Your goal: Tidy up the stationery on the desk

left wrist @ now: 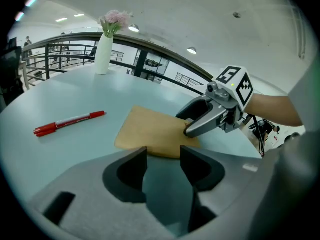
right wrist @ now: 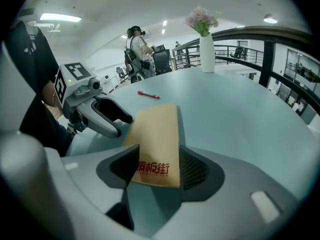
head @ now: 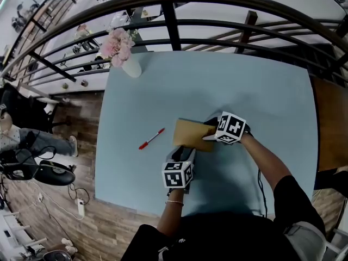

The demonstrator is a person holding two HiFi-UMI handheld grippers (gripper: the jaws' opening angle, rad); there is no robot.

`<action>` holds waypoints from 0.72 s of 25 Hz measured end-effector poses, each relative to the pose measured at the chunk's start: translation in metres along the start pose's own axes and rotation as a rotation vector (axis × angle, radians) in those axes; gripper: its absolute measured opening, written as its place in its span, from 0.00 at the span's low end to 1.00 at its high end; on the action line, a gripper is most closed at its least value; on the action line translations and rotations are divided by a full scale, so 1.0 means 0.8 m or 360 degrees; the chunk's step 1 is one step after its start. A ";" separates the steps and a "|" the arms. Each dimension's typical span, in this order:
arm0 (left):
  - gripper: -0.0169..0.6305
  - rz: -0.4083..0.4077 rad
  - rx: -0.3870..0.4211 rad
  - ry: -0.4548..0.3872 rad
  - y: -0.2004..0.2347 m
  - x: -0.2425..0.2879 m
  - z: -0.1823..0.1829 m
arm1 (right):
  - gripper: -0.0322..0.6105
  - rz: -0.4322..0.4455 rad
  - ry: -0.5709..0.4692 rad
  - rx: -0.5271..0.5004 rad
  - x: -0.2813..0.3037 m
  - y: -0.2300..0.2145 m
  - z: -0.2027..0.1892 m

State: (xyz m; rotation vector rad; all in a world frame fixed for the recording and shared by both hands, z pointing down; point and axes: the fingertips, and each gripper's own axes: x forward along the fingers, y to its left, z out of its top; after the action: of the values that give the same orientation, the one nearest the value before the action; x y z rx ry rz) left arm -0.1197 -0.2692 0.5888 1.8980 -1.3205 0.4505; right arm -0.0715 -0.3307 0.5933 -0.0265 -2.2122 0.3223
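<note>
Envelope first, by the look of it: the right hand-held gripper [right wrist: 157,169] has its jaws pressed against the two long edges of a brown envelope [right wrist: 155,129]. The printed end sits between them and seems raised a little off the table [right wrist: 235,114], likely for carrying. The left hand-held gripper [left wrist: 163,166] hovers with jaws parted and nothing in them. The envelope's edge lies just ahead of its tips, probably so it can steady it. A red marker pen [left wrist: 70,122] lies ahead and well to that gripper's left, untouched.

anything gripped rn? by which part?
The right tongs pinch the brown envelope by its red-printed end. The left tongs are open and empty, just short of its near edge.
</note>
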 end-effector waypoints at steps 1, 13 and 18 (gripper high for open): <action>0.34 0.0005 0.0006 0.0001 0.001 -0.001 0.000 | 0.46 -0.0002 -0.0001 0.0013 -0.001 0.003 -0.003; 0.34 -0.0013 0.0042 0.0004 0.007 0.000 0.001 | 0.37 -0.0018 -0.0038 0.0204 -0.009 0.035 -0.031; 0.34 -0.0034 0.0080 0.0014 0.000 -0.002 -0.001 | 0.34 -0.0047 -0.0053 0.0270 -0.016 0.053 -0.043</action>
State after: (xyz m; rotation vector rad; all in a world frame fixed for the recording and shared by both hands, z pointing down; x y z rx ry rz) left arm -0.1201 -0.2680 0.5882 1.9472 -1.2934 0.4846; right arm -0.0405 -0.2840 0.5937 0.1044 -2.2083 0.4959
